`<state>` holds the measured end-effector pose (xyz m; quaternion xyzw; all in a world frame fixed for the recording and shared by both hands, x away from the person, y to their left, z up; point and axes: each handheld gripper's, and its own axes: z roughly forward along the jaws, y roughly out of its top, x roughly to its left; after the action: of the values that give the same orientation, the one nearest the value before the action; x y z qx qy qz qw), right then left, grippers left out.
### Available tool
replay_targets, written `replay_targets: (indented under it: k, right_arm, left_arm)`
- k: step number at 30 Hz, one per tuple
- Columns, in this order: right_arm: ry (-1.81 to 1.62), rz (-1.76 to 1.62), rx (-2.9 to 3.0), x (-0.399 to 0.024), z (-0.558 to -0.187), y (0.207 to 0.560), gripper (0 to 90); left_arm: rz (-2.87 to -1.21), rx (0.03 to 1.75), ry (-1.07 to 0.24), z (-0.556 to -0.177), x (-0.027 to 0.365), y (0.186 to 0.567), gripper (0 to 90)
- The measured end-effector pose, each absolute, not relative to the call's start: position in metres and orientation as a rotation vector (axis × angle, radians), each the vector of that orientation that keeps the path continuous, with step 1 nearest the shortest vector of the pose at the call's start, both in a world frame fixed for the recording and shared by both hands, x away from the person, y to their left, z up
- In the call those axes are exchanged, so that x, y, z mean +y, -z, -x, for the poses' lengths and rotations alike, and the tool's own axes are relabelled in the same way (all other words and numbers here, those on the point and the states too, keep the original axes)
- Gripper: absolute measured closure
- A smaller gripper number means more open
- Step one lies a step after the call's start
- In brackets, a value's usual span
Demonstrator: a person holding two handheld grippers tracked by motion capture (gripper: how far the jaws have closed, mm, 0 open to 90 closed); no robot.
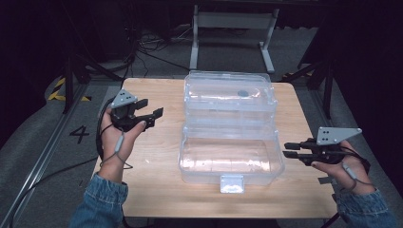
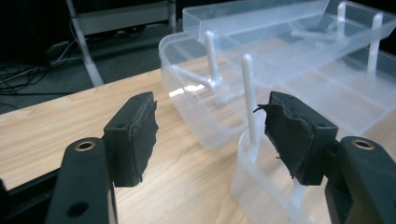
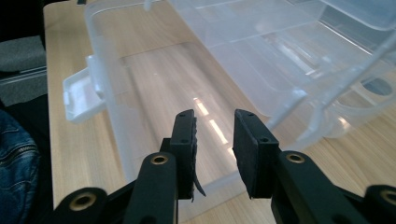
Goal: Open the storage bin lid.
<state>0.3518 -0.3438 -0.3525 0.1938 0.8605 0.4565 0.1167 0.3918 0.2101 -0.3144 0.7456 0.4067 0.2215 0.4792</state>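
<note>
A clear plastic toolbox (image 1: 230, 167) stands open in the middle of the wooden table (image 1: 157, 156), its lid (image 1: 228, 85) folded back and a lift-out tray (image 1: 230, 114) raised on thin white arms. My left gripper (image 1: 152, 108) hovers left of the box, open and holding nothing. In the left gripper view its jaws (image 2: 210, 135) stand wide apart, facing the box's left end (image 2: 196, 116) and a tray arm (image 2: 250, 93). My right gripper (image 1: 286, 150) sits just off the base's right wall, open by a narrow gap with nothing between the jaws (image 3: 214, 140).
A white latch (image 1: 232, 183) hangs from the box's front wall, near the table's front edge. A dark round spot (image 1: 243, 92) shows in the lid. Behind the table stand a white metal frame (image 1: 233, 28) and loose cables (image 1: 142, 47) on the floor.
</note>
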Motion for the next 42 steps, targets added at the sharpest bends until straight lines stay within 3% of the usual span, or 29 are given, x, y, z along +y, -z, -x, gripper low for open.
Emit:
replay_targets:
  k: [9,15,23,27,32,42]
  right_arm:
    - [-1.320,-0.775,2.415,-0.364,-0.362,0.353,71.4]
    - [-1.261,-0.974,2.330,-0.380,-0.369,0.360,69.1]
    - [-1.237,-1.159,2.226,-0.404,-0.374,0.375,60.2]
    - [-1.217,-1.213,2.176,-0.412,-0.378,0.384,52.0]
    - [-1.139,-1.273,2.147,-0.424,-0.385,0.404,47.3]
    - [-1.029,-1.348,2.148,-0.429,-0.394,0.436,49.5]
  left_arm:
    - [-1.900,1.038,-0.567,-0.358,0.233,0.335,32.1]
    - [-1.946,1.119,-0.540,-0.355,0.254,0.351,30.1]
    - [-2.013,1.291,-0.425,-0.367,0.274,0.391,27.1]
    - [-2.059,1.353,-0.447,-0.371,0.282,0.406,27.2]
    - [-2.116,1.354,-0.446,-0.375,0.285,0.418,27.7]
    - [-2.291,1.251,-0.385,-0.377,0.282,0.436,26.7]
